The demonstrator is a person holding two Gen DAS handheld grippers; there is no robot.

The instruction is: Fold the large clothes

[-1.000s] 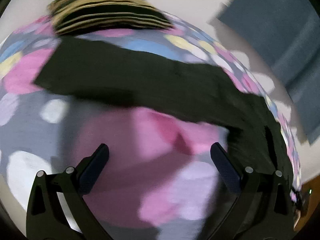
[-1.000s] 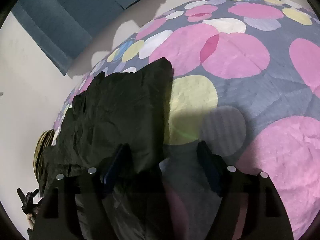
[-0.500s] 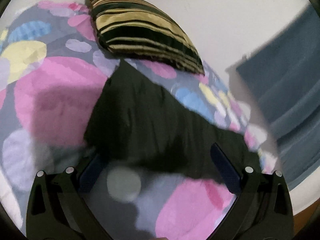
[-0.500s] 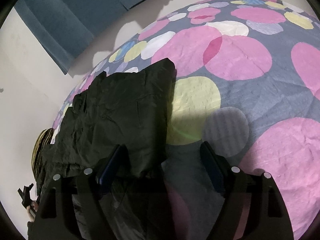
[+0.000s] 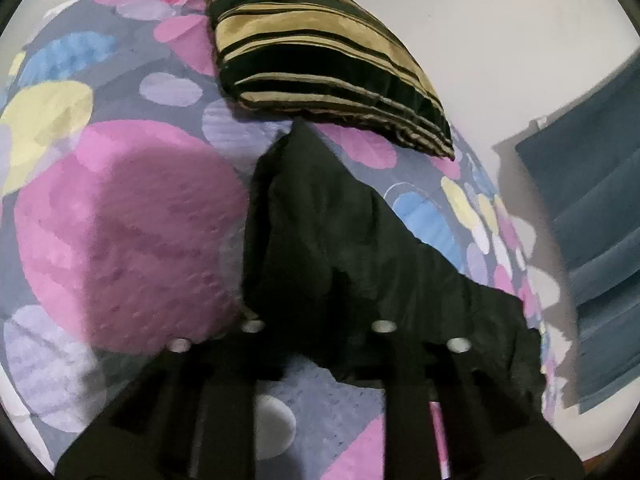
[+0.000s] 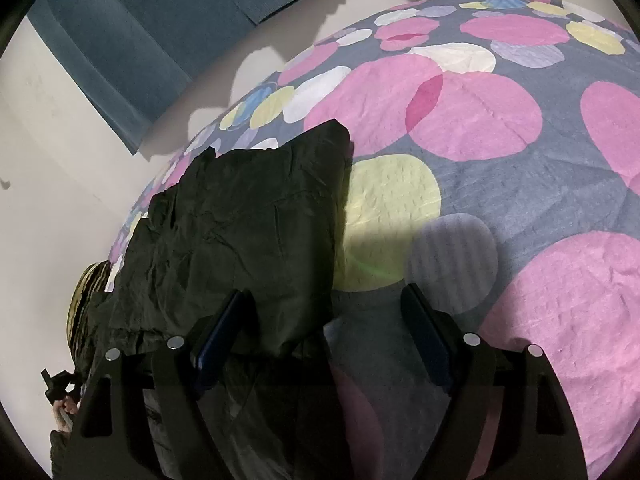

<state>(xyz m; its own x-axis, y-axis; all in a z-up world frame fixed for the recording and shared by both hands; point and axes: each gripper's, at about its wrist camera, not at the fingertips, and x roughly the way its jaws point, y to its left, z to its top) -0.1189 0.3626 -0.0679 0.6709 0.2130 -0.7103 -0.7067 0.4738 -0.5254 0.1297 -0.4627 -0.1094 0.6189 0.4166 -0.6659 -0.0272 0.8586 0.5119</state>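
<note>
The dark garment (image 6: 248,232), thin, limp and crinkly, lies along the bedspread's (image 6: 540,208) edge below the striped pillow (image 5: 320,60); left gripper (image 5: 316,344) clenched on its hem, right gripper (image 6: 324,320) spread apart over a corner worth pinching

We see a home bedroom: a bed under a dotted bedspread (image 6: 520,208), a striped cushion (image 5: 320,60) at its head, blue curtains (image 6: 160,32) hanging along a plain white wall (image 5: 500,40).
</note>
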